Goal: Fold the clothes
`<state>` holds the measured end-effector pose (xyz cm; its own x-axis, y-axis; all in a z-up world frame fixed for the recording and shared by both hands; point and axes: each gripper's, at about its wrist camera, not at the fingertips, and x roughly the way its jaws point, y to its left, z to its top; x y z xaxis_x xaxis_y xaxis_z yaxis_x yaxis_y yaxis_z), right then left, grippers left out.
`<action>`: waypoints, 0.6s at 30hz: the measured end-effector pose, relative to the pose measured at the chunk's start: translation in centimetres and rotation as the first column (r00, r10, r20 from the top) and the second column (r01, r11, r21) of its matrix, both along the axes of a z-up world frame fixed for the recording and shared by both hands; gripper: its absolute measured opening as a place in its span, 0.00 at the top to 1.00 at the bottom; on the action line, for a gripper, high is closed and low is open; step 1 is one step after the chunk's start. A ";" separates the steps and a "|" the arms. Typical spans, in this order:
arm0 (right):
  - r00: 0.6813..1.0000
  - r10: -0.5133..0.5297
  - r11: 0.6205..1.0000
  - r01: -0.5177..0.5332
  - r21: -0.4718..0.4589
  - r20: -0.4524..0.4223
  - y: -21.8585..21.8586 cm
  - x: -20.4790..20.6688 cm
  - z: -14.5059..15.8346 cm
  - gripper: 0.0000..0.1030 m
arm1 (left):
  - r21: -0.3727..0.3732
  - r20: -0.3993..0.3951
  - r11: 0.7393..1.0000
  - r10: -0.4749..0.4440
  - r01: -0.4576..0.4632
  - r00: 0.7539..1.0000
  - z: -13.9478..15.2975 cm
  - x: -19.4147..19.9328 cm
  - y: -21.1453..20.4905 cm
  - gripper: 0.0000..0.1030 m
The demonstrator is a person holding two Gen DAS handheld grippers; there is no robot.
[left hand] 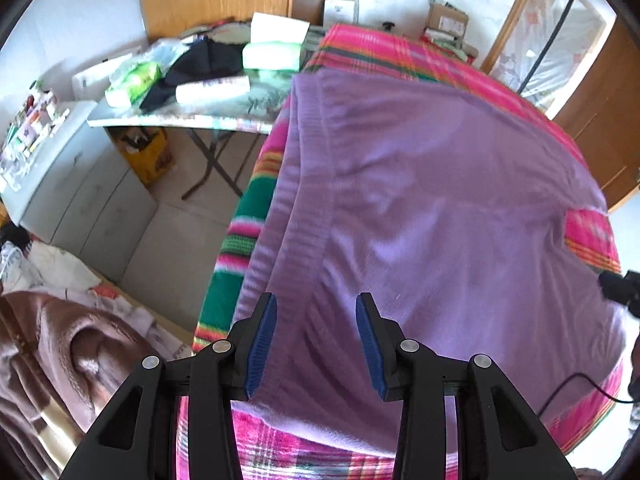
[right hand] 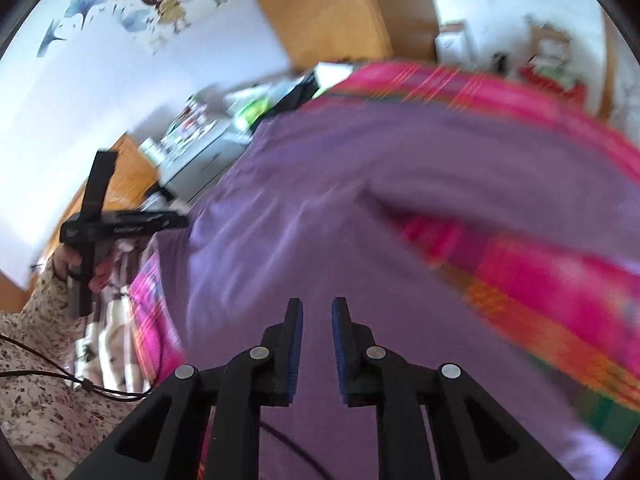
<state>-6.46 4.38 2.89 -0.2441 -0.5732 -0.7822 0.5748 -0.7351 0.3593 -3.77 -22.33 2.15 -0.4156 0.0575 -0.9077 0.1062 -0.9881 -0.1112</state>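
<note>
Left wrist view looks along the left gripper (left hand: 316,316), whose blue-padded fingers (left hand: 264,340) stand wide apart with nothing between them, poised above the near edge of a purple garment (left hand: 420,208). That garment lies spread flat over a pink striped blanket (left hand: 380,52), reaching ahead of the tongs and off to their right, its ribbed hem running forward on their left side. Only this view shows what lies left of the tongs: a folding table (left hand: 192,120) loaded with packets and a dark cloth, a grey cabinet (left hand: 84,192) nearer, and a brown blanket (left hand: 60,360) close by the left finger. At the far right edge a dark tip of the other tool is barely visible. The right wrist view, heavily blurred, shows the right gripper (right hand: 317,312) with its jaws parted by a narrow gap, empty, over the same purple garment (right hand: 320,200); ahead and to the right of these tongs a fold of the cloth leaves a strip of the pink striped blanket (right hand: 540,280) bare. This view alone shows the left gripper (right hand: 120,226) from outside, well off to the left, held in a hand (right hand: 80,268) with a floral sleeve (right hand: 44,360), plus cartoon wall stickers (right hand: 168,0) above.
</note>
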 end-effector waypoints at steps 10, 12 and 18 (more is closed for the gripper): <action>0.988 0.153 0.987 -0.154 0.048 0.023 -7.0 1.0 -3.8 0.85 | 0.001 0.004 0.999 0.044 -0.044 0.999 -1.4 0.0 -1.5 0.59; 0.988 0.153 0.987 -0.155 0.048 0.031 -7.8 0.7 -4.3 0.85 | -0.004 0.000 0.999 0.043 -0.043 0.999 -1.5 0.0 -1.4 0.59; 0.989 0.146 0.989 -0.146 0.020 0.021 -9.6 -0.6 -4.0 0.85 | 0.029 -0.008 0.998 0.053 -0.053 0.999 -1.5 0.0 -2.0 0.59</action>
<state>-7.04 -5.17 -1.07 -0.1441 -0.5843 -0.7986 0.6697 -0.6517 0.3560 -3.78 -24.33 0.65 -0.4269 0.0608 -0.9023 0.1571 -0.9776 -0.1402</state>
